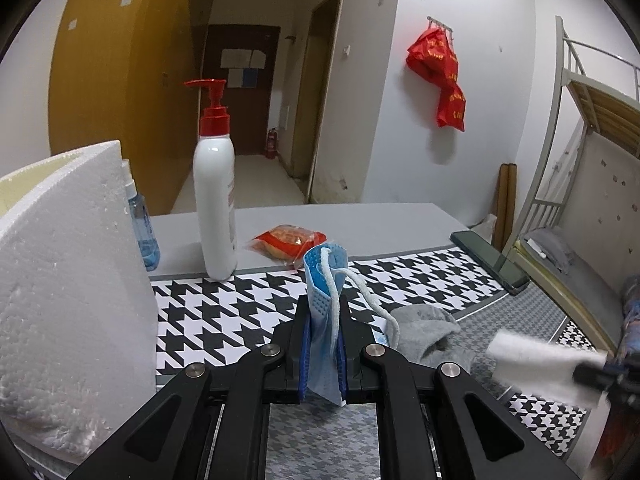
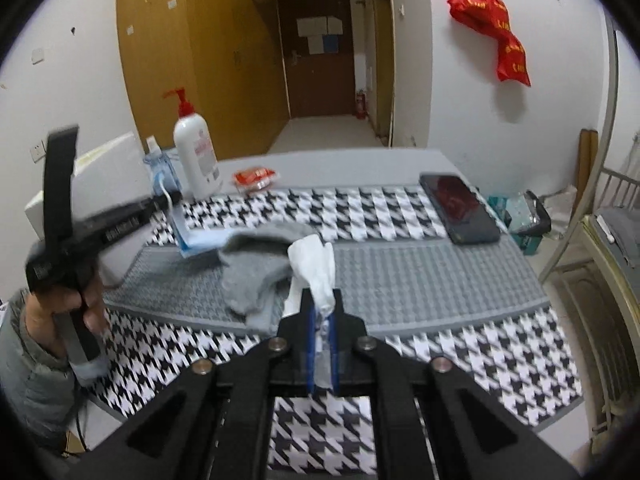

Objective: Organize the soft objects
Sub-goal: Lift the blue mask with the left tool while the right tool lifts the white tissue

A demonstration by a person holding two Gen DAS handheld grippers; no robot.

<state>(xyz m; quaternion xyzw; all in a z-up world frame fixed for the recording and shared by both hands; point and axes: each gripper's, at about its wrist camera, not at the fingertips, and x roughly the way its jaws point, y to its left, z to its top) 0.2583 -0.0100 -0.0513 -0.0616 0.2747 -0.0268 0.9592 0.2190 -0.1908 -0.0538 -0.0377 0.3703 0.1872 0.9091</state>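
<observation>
1. My left tongs (image 1: 323,322) are clamped tight on a blue face mask (image 1: 322,280), which stands up between the pads with its white ear loop (image 1: 370,294) trailing off to the right.
2. My right tongs (image 2: 322,312) are pinched shut on a white tissue (image 2: 314,268); its crumpled top sticks up above the fingertips.
3. A grey sock (image 1: 430,334) lies rumpled on the houndstooth mat (image 1: 224,312) that covers the tabletop (image 1: 360,224), just beside the mask (from the right wrist view one end of the mask seems to rest on the mat next to it, though blur makes that hard to judge).
4. At the back of the mat stands a white pump bottle (image 1: 214,184) with a red top, with a blue spray bottle (image 1: 142,224) to its left and a red snack packet (image 1: 286,242) to its right.
5. A white foam box (image 1: 68,280) fills the left of my left wrist view, close to the tongs.
6. A dark phone (image 2: 458,208) lies flat at the mat's far right corner.
</observation>
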